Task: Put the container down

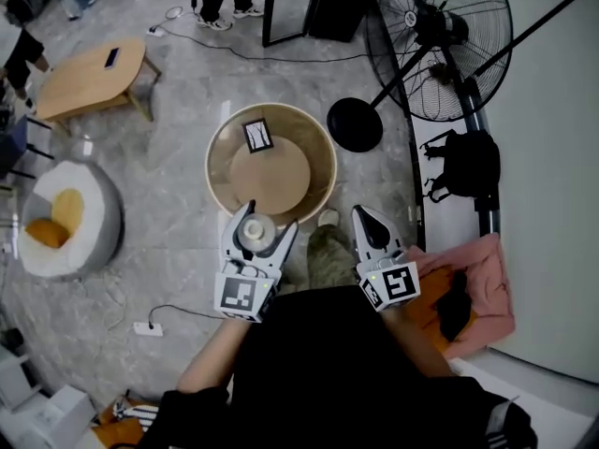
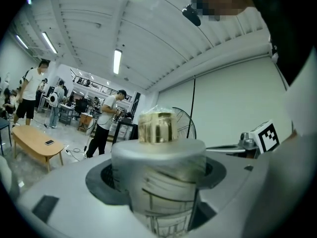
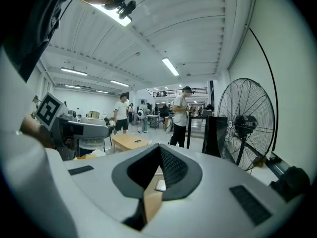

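Observation:
The container is a pale printed cylinder with a gold cap. It stands upright between the jaws of my left gripper, which is shut on it, in the air over the near rim of a round wooden table. In the left gripper view the container fills the gap between the jaws. My right gripper hovers to the right, off the table's edge, with its jaws shut together and nothing between them.
A dark card lies on the round table's far side. A big standing fan and its round base are at the right. A white beanbag, a low wooden table and a pink cloth surround me.

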The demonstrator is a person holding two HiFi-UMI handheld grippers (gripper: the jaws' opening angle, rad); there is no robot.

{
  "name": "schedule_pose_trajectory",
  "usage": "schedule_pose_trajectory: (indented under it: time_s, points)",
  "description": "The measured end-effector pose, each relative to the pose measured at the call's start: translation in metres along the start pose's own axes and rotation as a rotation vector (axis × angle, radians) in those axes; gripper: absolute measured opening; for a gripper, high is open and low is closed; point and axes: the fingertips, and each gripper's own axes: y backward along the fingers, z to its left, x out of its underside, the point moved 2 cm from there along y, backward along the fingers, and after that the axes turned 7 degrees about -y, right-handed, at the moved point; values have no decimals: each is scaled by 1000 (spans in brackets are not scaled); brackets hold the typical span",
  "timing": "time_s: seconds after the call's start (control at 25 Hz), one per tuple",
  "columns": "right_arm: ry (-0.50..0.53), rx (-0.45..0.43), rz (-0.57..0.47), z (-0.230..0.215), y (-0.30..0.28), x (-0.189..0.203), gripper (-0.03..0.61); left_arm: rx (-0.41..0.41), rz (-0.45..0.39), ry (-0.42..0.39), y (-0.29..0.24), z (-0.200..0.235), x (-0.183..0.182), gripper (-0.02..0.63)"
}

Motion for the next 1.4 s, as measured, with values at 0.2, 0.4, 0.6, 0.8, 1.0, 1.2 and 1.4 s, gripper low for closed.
schedule_pose_trajectory:
  time_s: [0.2, 0.4, 0.6, 0.8, 1.0, 1.2, 1.4]
  points:
    - [-10, -55, -7, -41, -23, -1, 21, -61, 11, -19, -33, -2, 2, 347]
    - [1, -144, -14, -79, -56, -15, 21, -134, 22, -36, -76, -3, 3, 347]
    - [-9, -225, -14, -118, -79, -18, 21, -200, 43, -49, -115, -12, 6, 347]
    - [-30, -284, -3, -157, -99, -13, 21, -277, 72, -48, -144, -20, 15, 347]
    - [-9, -363, 25, -179, -112, -2, 21, -359, 86, -52, -166, -24, 29, 347]
    - [17, -424, 58, -190, -132, 6, 21, -404, 110, -48, -187, -20, 46, 347]
    - [17, -418, 89, -193, -168, 17, 21, -381, 136, -33, -205, 6, 59, 347]
